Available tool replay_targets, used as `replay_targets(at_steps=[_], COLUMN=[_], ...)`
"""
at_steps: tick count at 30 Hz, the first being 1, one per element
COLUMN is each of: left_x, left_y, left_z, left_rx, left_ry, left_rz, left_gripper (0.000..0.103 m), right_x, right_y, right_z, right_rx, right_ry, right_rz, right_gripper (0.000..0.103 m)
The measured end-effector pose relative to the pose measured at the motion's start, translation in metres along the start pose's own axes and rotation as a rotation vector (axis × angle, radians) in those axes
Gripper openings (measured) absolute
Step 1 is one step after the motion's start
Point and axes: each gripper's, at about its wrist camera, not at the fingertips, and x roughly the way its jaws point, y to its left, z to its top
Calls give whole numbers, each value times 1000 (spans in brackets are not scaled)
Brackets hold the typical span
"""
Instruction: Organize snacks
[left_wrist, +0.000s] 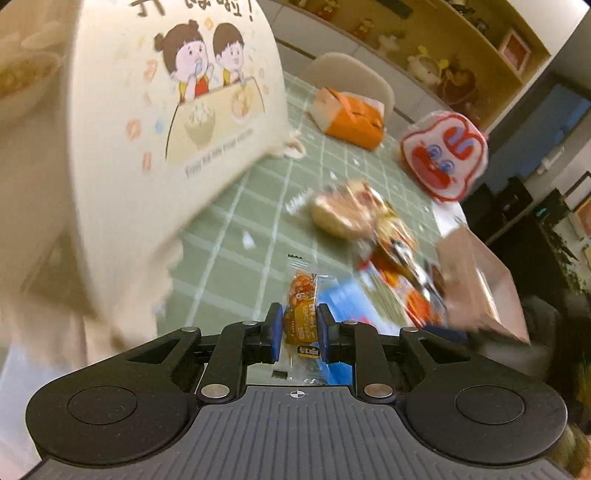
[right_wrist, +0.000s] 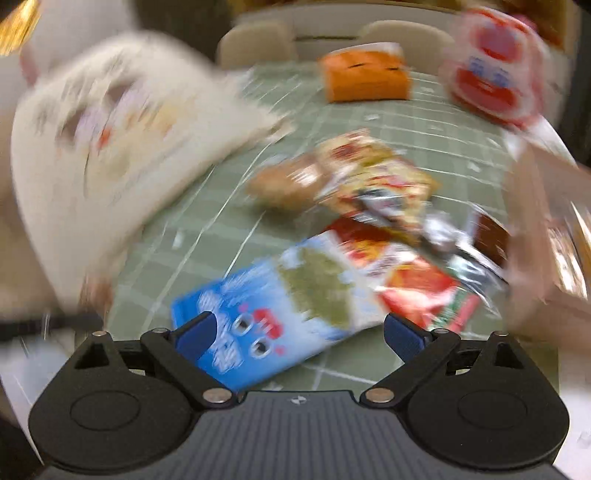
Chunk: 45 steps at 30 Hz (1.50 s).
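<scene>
A green checked tablecloth is spread across the table, wall shelves are seen behind, and a big cream cartoon bag is tilted at the left. The right gripper is held wide apart, nothing pressed, with a blue snack pack lying on the cloth between its fingers. The left gripper is clamped on a small orange snack packet, lifted above the cloth. More wrappers are heaped mid-table, blurred.
</scene>
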Motion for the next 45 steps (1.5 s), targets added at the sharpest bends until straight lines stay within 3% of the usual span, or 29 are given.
replay_targets(at_steps=[3, 6, 8, 13, 15, 18, 20, 22, 24, 28, 30, 32, 35, 38, 40, 44, 45], left_x=[34, 63, 71, 55, 39, 20, 23, 35, 49, 55, 44, 28, 9, -4, -6, 4, 11], left_y=[2, -4, -15, -35, -30, -12, -5, -4, -8, -31, -35, -28, -8, 8, 11, -1, -12], left_z=[17, 15, 4, -43, -49, -37, -25, -16, -14, -36, -47, -52, -48, -41, -37, -40, -40], left_rx=[1, 10, 22, -49, -81, -95, -76, -42, -23, -20, -29, -54, -81, -100, -109, -95, -81], left_ry=[-6, 40, 87, 199, 167, 70, 45, 24, 55, 188, 200, 166, 112, 79, 71, 113, 131], left_rz=[5, -28, -73, -210, -176, -34, 24, 52, 35, -159, -194, -161, -53, 9, 20, 9, 2], left_gripper=[23, 23, 23, 23, 23, 23, 23, 23, 23, 24, 23, 24, 23, 23, 23, 23, 23], right_x=[-2, -2, -6, -33, -36, -34, -30, -26, -27, -38, -35, -24, -8, 5, 18, 29, 26], right_y=[14, 3, -19, -60, -62, -54, -44, -34, -31, -46, -55, -57, -46, -26, -20, -28, -29], right_z=[-11, -22, -23, -13, -11, -8, -6, -3, -1, 1, 1, 1, 3, 8, 10, 9, 6], right_rx=[-181, -291, -276, -65, 4, 107, 141, 140, 124, 148, 188, 230, 206, 42, -35, -19, -19], right_ry=[6, -21, -20, -17, -7, 13, 18, 15, 5, -9, 11, 47, 42, -39, -39, 45, 50], right_rz=[-28, -231, -324, -182, -122, -24, 8, -4, -37, -35, -24, -14, -18, -138, -196, -119, -107], right_gripper=[93, 93, 92, 93, 93, 93, 92, 92, 92, 93, 93, 93, 93, 93, 93, 92, 87])
